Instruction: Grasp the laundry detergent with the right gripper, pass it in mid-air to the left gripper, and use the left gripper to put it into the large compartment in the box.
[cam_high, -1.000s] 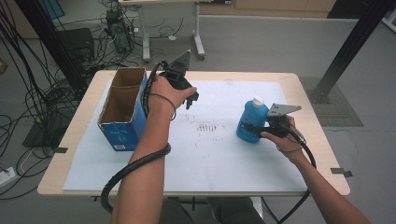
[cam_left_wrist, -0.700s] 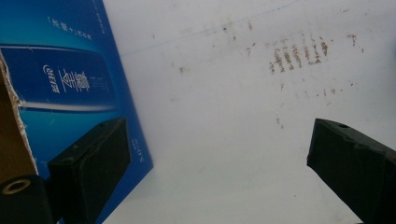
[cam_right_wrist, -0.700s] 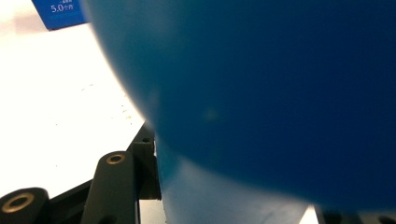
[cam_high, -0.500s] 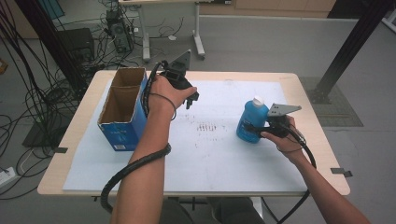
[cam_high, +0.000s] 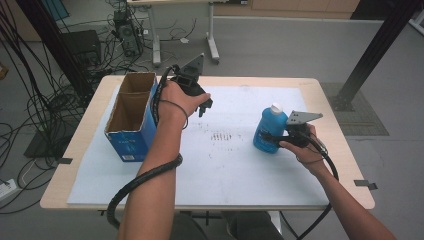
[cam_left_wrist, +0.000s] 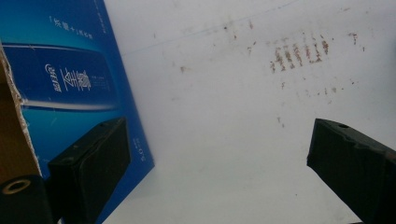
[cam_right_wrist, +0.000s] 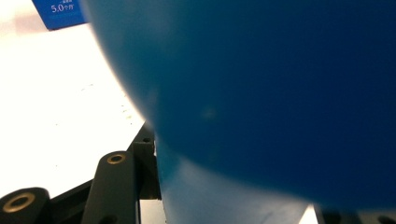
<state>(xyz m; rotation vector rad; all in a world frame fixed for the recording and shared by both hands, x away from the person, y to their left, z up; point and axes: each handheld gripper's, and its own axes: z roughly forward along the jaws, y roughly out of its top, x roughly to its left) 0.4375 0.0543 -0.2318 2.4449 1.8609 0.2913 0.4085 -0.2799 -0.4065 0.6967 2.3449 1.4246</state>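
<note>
My right gripper (cam_high: 274, 136) had clamped the blue bottle (cam_high: 267, 130), not yet boxed; my left gripper (cam_high: 205, 106) hung released beside the carton (cam_high: 131, 117).

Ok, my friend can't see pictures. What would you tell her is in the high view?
A person at a table grips a blue bottle with the right tongs, standing upright on a white mat. The left tongs hang open over the mat, beside an open blue cardboard box near the table's left edge.
</note>
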